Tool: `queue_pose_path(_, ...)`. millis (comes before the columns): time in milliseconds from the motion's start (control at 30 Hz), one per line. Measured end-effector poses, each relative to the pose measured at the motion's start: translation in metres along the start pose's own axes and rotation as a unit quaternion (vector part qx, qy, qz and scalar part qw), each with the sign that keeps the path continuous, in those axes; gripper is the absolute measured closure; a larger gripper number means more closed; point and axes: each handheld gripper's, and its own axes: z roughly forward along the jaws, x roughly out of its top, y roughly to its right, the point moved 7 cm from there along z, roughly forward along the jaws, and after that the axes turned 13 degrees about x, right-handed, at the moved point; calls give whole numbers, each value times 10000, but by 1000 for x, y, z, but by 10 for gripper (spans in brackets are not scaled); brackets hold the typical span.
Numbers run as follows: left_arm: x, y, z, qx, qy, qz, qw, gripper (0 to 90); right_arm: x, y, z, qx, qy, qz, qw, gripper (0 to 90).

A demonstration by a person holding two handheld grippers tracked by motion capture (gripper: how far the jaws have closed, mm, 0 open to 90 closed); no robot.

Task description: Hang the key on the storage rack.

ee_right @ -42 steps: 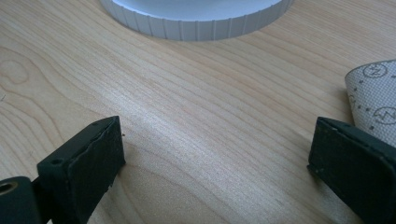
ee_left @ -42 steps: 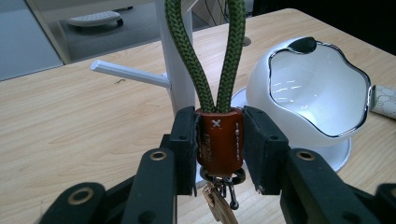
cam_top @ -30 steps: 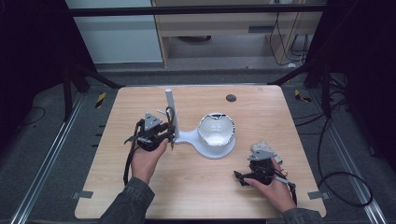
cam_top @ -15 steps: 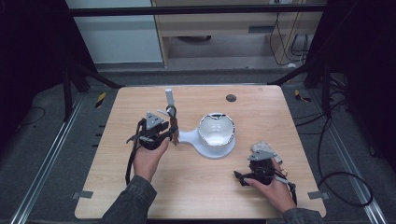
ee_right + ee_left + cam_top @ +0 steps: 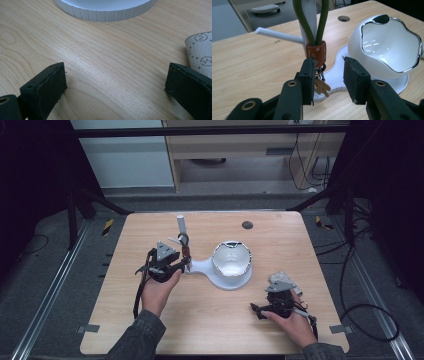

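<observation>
The left hand-held gripper (image 5: 328, 77) sits at the white stand's (image 5: 337, 82) post, jaws parted and just been easing open. The key strap (image 5: 316, 51), a green loop with a brown tag, hangs on the post's peg right ahead of the pads, its keys (image 5: 322, 86) dangling against the left pad (image 5: 308, 75), nothing pinched. That's toward the tabletop's (image 5: 150, 330) left half, around its middle depth. The right hand-held gripper (image 5: 115, 85) rests near the front right corner, spread wide over bare wood, just short of the stand's base.
</observation>
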Motion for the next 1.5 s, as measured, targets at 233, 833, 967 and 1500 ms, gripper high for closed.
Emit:
queue_pose_path(233,-15,-6,-2,14,-278,223,9994,528,0,0,0,1,0,2,10000,33)
queue_pose_path(833,-76,-51,16,67,-838,-266,9961,225,15,-5,-22,-203,-383,-264,9987,90)
queue_pose_path(967,-86,-56,19,11,-929,-353,9950,195,21,-2,-34,-305,-547,-343,9974,95)
queue_pose_path(1500,-115,-57,19,19,-1185,-192,9928,170,49,27,-73,-473,-1279,-96,9906,104)
